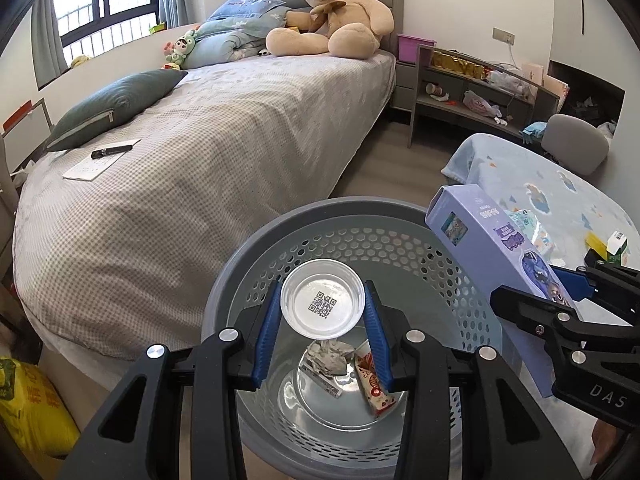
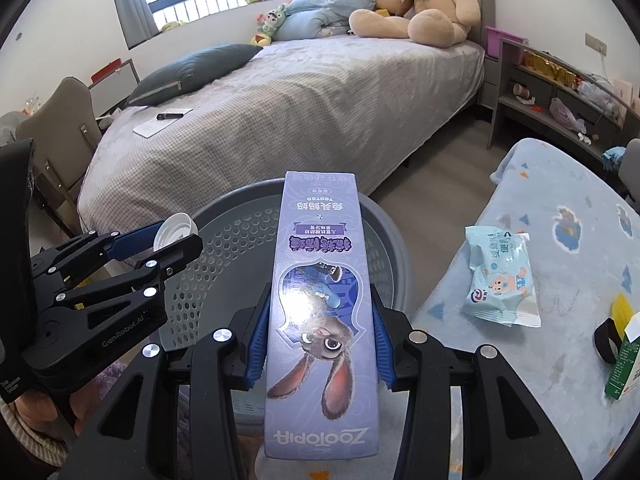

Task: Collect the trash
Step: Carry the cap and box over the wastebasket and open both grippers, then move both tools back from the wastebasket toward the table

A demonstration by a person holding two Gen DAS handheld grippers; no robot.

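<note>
My left gripper (image 1: 323, 312) is shut on a small clear plastic cup (image 1: 322, 304) with a QR code on its bottom, held over the grey perforated trash basket (image 1: 256, 248). Crumpled paper (image 1: 328, 358) and a snack wrapper (image 1: 370, 380) lie at the basket's bottom. My right gripper (image 2: 320, 328) is shut on a long purple Zootopia box (image 2: 320, 272), its far end over the basket rim (image 2: 384, 224). The box (image 1: 500, 248) and right gripper (image 1: 560, 300) show at the right of the left wrist view; the left gripper (image 2: 176, 240) with the cup (image 2: 174, 232) shows at the left of the right wrist view.
A bed (image 1: 200, 152) with a teddy bear (image 1: 336, 12) stands behind the basket. A table with a blue blanket (image 2: 560, 240) at the right holds a light blue wipes packet (image 2: 500, 276), a green box (image 2: 624, 364) and a yellow item (image 2: 624, 312). A yellow bag (image 1: 28, 400) sits at the lower left.
</note>
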